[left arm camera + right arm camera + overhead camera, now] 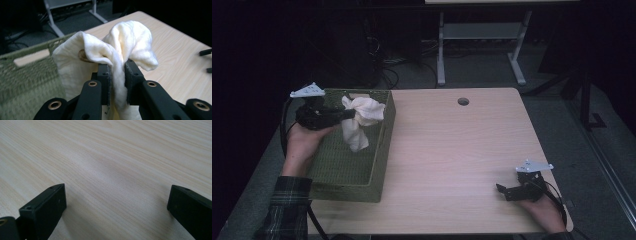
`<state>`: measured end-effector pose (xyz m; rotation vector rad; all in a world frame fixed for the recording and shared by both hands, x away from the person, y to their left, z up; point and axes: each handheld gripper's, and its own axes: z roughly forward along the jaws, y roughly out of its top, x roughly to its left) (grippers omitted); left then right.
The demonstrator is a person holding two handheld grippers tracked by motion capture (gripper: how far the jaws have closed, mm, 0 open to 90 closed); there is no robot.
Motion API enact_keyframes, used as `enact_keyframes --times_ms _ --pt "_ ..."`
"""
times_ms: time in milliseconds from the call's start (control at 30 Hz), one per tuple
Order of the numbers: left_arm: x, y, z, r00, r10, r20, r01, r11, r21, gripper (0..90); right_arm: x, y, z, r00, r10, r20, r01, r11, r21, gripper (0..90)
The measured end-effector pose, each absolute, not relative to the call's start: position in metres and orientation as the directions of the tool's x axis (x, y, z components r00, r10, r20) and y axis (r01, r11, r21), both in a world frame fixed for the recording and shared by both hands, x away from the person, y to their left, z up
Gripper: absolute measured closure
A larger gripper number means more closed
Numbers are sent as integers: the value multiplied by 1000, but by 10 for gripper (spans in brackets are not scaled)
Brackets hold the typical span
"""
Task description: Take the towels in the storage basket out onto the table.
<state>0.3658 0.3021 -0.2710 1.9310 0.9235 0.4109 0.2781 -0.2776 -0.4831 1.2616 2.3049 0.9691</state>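
While clamped on the cream cloth (358, 120) above the green basket (379, 150), left tool (348, 114); right tool (507, 191) apart.

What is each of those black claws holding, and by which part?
The left gripper pinches a white cloth by a bunched fold near its top, above the green basket. The right gripper holds nothing.

The basket (357, 170) stands on the left part of the table (452, 150), its far wall near the table's far edge; the cloth (359, 120) hangs over the basket's far half, pinched between the 2 jaws of the left gripper (349, 114) — which reaches in from the basket's left side; the right gripper (507, 192) rests on the table near its right front corner, well apart from the basket — bare tabletop lies between its 2 jaws; a round hole (463, 101) sits in the table near the far edge, right of the basket.
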Motion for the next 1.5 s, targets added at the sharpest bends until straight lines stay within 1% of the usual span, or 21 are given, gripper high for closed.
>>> enact_keyframes --times_ms 167,633,667,833,867,900,1000,1033,1067,1100,1133,1267,1500 --pt "364 292 -262 686 722 -89 410 -282 867 766 278 -278 -483 -547 836 28 605 373 704 18" --pt "367 233 -255 774 626 -95 349 -297 889 768 278 -278 -483 -549 836 27 604 374 704 18" --pt "367 233 -255 774 626 -95 349 -297 889 768 278 -278 -483 -549 836 27 605 374 703 18" --pt "367 204 -257 808 580 -100 328 -302 895 768 278 -278 -483 -549 836 27 604 374 703 18" --pt "367 204 -257 808 580 -100 328 -302 895 768 278 -278 -483 -549 836 27 604 374 703 18" --pt "367 195 -259 819 564 -105 322 -302 897 768 278 -278 -483 -549 835 27 604 374 703 18" --pt "367 185 -262 830 547 -109 320 -307 896 768 278 -278 -483 -549 836 27 604 374 704 18" --pt "367 175 -265 841 528 -115 319 -315 894 768 278 -278 -483 -549 835 27 604 374 703 18" --pt "367 175 -265 841 528 -115 319 -315 894 768 278 -278 -483 -549 835 27 604 374 703 18" --pt "367 165 -269 849 514 -121 321 -320 891 768 278 -278 -483 -549 835 27 605 375 703 18" --pt "367 165 -269 849 514 -121 321 -320 891 768 278 -278 -483 -549 835 27 605 375 703 18" --pt "365 142 -281 870 474 -133 318 -336 887 768 278 -278 -483 -549 835 27 604 375 704 18" --pt "364 117 -298 886 440 -146 325 -363 874 768 278 -278 -483 -550 835 26 604 376 703 18"
